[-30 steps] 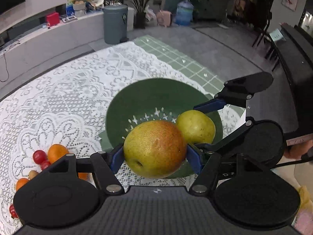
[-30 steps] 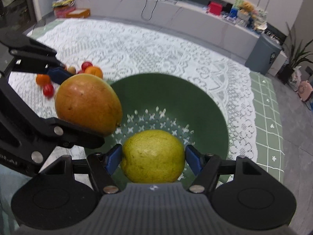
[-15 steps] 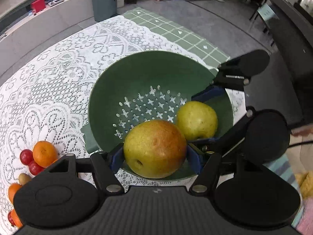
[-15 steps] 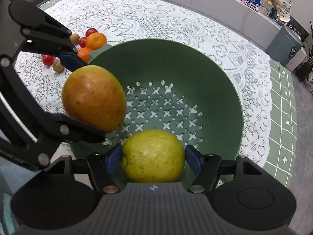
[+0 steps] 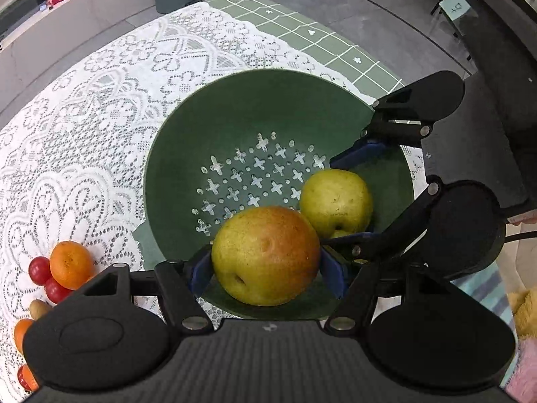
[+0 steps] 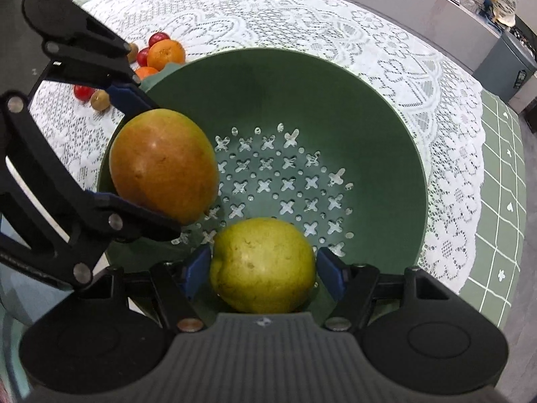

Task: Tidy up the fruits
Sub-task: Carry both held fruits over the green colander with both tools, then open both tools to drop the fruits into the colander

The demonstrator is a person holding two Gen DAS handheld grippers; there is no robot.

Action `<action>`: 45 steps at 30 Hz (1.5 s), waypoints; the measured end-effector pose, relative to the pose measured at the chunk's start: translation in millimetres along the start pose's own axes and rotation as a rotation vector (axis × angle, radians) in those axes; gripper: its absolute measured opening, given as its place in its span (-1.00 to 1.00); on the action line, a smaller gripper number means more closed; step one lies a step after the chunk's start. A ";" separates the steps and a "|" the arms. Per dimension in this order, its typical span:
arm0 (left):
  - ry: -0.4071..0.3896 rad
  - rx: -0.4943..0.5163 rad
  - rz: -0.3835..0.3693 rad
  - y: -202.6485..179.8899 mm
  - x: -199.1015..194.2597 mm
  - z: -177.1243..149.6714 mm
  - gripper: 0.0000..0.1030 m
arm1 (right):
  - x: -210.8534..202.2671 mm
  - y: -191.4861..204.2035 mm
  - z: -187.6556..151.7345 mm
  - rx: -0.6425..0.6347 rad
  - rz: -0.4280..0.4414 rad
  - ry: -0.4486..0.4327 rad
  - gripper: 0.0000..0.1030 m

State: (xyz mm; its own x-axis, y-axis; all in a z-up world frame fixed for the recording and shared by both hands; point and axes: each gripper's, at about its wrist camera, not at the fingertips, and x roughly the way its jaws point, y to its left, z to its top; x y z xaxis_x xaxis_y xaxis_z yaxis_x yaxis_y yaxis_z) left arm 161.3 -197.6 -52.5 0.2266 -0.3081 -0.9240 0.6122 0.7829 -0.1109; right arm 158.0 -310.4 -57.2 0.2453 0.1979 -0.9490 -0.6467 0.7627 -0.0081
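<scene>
My left gripper (image 5: 265, 268) is clamped on a red-blushed pear (image 5: 265, 255), its blue pads pressing both sides, and I hold it just inside the near rim of the green colander (image 5: 235, 100). My right gripper (image 6: 263, 267) is clamped on a yellow-green pear (image 6: 263, 265), also over the colander's near wall. In the right wrist view the two fruits hang close together, the red-blushed one a little higher, with only a narrow gap between them.

That closeness is my first worry: if I let go with both at once, the pears may knock together and bruise, or one may bounce off the other toward the rim. I cannot tell how high above the perforated floor they hang, so a drop from here could be hard on the skin. The sloping wall would probably roll each pear to the middle, where they would collide anyway.

My left gripper's lower finger (image 6: 134, 215) reaches in under the fruit, so spreading either pair could catch the other tool.

Further out, oranges (image 5: 71, 263), cherry tomatoes (image 5: 39, 270) and small brown fruits lie on the lace tablecloth (image 5: 100, 100), waiting their turn.
</scene>
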 end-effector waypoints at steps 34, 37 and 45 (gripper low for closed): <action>0.023 0.067 0.072 -24.2 -5.2 14.6 0.65 | -32.2 5.5 -8.9 -0.104 -0.098 0.009 0.56; 0.019 0.054 0.070 -21.9 -7.0 13.5 0.65 | -31.2 8.3 -8.3 -0.089 -0.102 0.007 0.56; -0.071 0.015 0.070 -19.0 -31.3 3.3 0.65 | -52.8 12.2 -7.9 -0.014 -0.111 -0.053 0.62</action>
State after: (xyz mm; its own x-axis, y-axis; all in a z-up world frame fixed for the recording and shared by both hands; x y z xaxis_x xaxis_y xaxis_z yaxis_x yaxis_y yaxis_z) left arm 145.1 -204.6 -20.2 0.3219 -0.2908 -0.9010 0.6040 0.7959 -0.0410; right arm 131.5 -316.4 -9.7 0.3537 0.1451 -0.9240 -0.6233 0.7732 -0.1172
